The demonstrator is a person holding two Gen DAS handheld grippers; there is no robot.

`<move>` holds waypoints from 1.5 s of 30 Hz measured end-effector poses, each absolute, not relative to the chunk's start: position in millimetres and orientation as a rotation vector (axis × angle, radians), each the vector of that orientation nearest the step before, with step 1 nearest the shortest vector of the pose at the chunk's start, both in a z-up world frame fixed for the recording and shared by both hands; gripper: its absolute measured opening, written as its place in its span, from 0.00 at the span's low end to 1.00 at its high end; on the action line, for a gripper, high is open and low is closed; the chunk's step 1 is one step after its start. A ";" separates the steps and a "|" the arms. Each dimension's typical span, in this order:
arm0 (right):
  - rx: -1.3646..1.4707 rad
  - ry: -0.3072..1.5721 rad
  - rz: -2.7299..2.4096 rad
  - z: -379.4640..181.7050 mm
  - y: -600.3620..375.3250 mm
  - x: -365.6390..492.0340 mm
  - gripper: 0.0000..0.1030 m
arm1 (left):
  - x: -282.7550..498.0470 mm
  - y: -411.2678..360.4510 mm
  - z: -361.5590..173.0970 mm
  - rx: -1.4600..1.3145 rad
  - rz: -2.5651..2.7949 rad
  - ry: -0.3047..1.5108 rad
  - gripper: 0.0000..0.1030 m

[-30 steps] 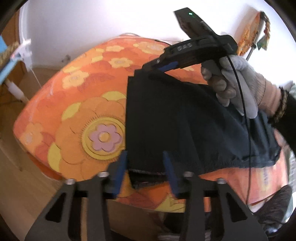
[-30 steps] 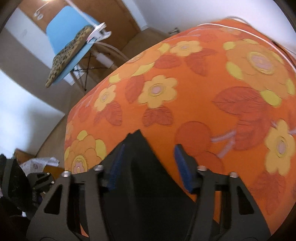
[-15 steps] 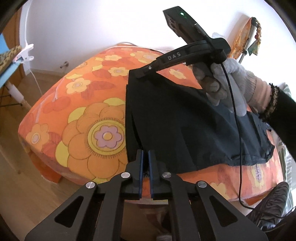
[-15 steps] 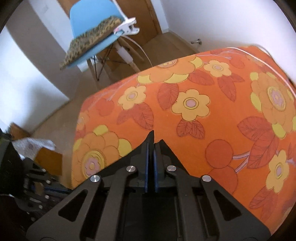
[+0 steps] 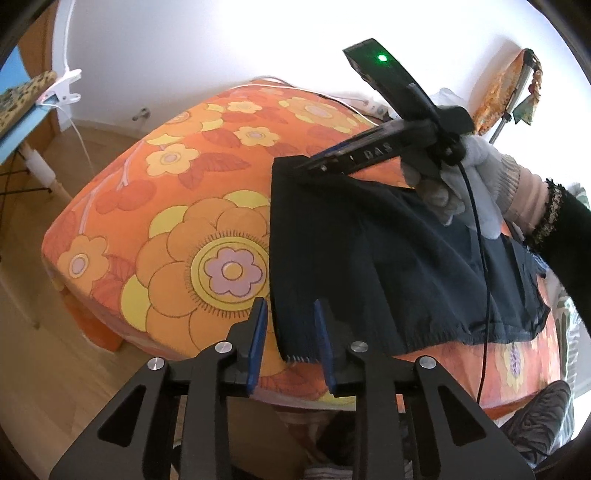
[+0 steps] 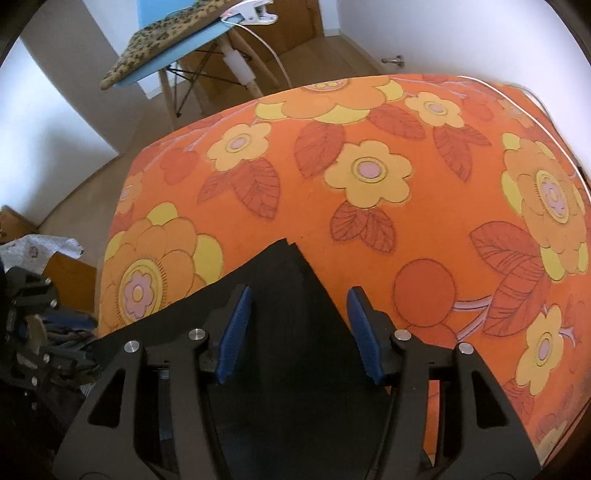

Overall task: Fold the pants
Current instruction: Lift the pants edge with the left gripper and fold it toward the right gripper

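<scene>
You are working over a folded pair of dark navy fabric pants (image 5: 388, 258), which is lying on the right half of the left wrist view, spread across the orange bedspread with yellow flowers (image 5: 177, 229).

Your left gripper (image 5: 288, 339) is sitting at the bottom centre of that view with its 2 blue-padded fingers (image 5: 256, 343) parted. The near-left corner of the pants, with its stitched hem, is lying in the gap between the pads, and neither pad is pressing on it.

Your right gripper (image 5: 314, 164) is showing in the upper right of the left wrist view, in a grey knitted glove (image 5: 465, 184), with its tips reaching the far-left corner of the pants. In the right wrist view the right gripper (image 6: 299, 325) is filling the bottom centre, its blue pads (image 6: 364, 332) standing wide apart. The pointed corner of the pants (image 6: 288, 295) is lying between them on the bedspread (image 6: 406, 166), touching neither pad.

A blue chair with a leopard-print cushion (image 6: 166, 48) is standing in the upper left of the right wrist view, with a white clip (image 6: 251, 11) on its edge.
</scene>
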State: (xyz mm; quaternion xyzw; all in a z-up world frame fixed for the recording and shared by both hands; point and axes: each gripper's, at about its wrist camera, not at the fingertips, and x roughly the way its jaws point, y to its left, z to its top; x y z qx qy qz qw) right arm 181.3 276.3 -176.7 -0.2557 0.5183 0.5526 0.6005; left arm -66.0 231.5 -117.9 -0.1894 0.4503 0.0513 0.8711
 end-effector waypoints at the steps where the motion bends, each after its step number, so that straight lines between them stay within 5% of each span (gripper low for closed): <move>1: -0.601 1.191 1.293 -177.5 277.0 176.9 0.54 | -64.4 233.0 -118.0 -0.397 0.109 0.941 0.24; 4: -0.687 1.102 1.302 -177.0 275.0 158.9 0.18 | -60.2 235.8 -118.3 -0.402 0.116 0.938 0.29; 7: -0.668 1.092 1.282 -175.8 269.2 154.2 0.07 | -55.9 237.9 -121.7 -0.415 0.113 0.943 0.44; 13: -0.617 1.002 1.301 -149.9 246.1 138.1 0.04 | -38.7 240.1 -132.5 -0.423 0.079 0.988 0.56; 27: -0.506 0.909 1.333 -96.1 191.0 127.0 0.03 | -18.1 233.7 -140.1 -0.365 0.061 1.003 0.59; 29: -0.503 0.906 1.327 -93.2 189.2 129.1 0.03 | -16.9 232.3 -139.6 -0.382 0.027 0.995 0.50; 31: -0.508 0.901 1.312 -93.4 192.2 130.7 0.03 | -15.9 228.1 -140.2 -0.396 -0.006 1.004 0.19; 33: -0.521 0.893 1.303 -94.0 195.4 129.9 0.03 | -18.2 224.5 -137.3 -0.382 -0.004 0.990 0.08; 45: -0.594 0.845 1.209 -91.9 237.6 130.4 0.03 | -38.4 241.1 -108.3 -0.411 0.007 0.878 0.04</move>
